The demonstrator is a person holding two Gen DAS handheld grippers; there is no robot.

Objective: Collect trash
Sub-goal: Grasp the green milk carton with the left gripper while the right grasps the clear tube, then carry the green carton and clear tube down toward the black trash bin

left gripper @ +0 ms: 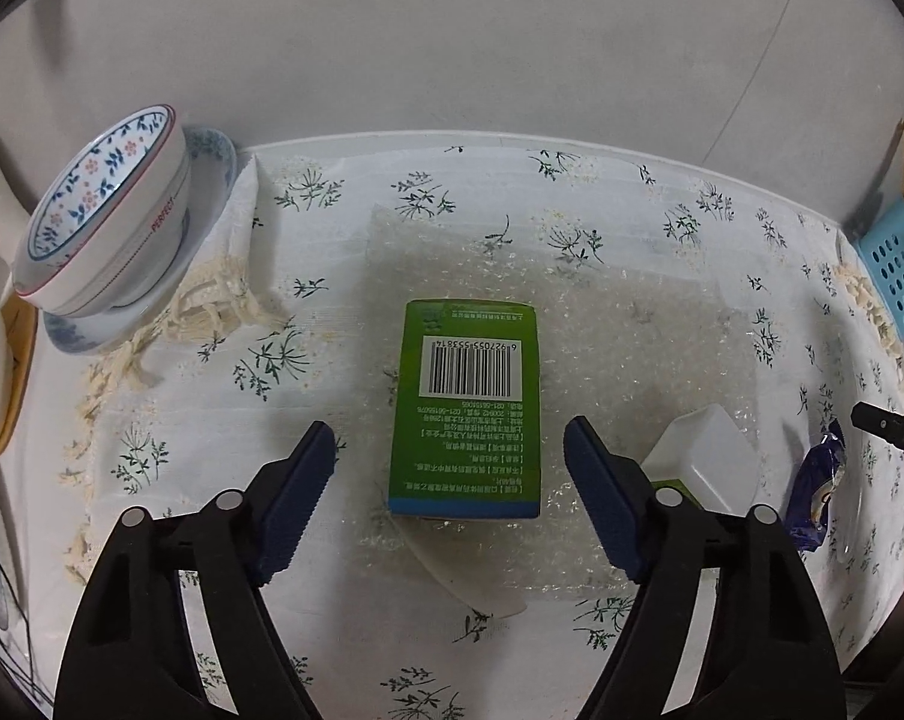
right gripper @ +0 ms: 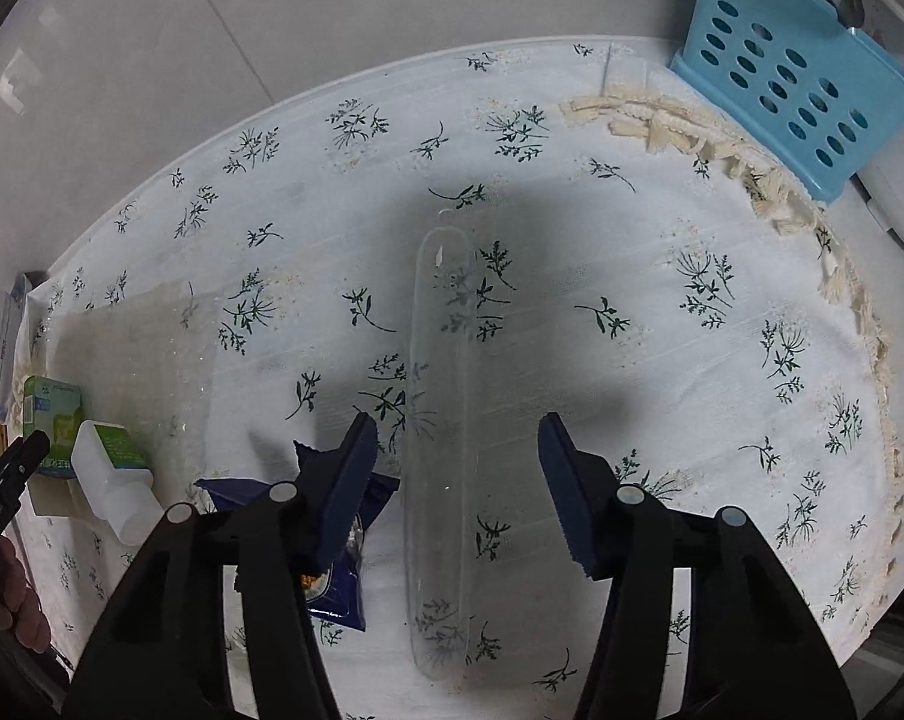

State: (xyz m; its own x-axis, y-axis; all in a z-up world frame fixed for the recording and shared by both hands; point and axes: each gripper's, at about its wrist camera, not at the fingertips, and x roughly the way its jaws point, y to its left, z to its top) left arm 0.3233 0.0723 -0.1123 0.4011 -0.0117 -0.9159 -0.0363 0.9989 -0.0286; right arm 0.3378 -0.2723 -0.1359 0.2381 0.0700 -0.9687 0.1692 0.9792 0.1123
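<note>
A green carton (left gripper: 465,408) with a barcode lies flat on a sheet of bubble wrap (left gripper: 632,324). My left gripper (left gripper: 449,441) hangs over the carton, open, with the carton's near end between the jaws and neither pad touching it. A white bottle (left gripper: 710,456) and a blue snack wrapper (left gripper: 815,492) lie to its right. In the right wrist view a long clear plastic tray (right gripper: 440,420) lies on the flowered cloth (right gripper: 662,360). My right gripper (right gripper: 458,441) is open astride the tray, pads clear of it. The blue wrapper (right gripper: 344,576) lies under the left finger.
A flowered bowl (left gripper: 104,210) leans on a plate (left gripper: 212,150) at the far left. A light blue perforated basket (right gripper: 794,72) stands at the cloth's far right edge. The white bottle (right gripper: 113,480) and green carton (right gripper: 53,414) lie left of the right gripper. A hand (right gripper: 8,594) shows at the left edge.
</note>
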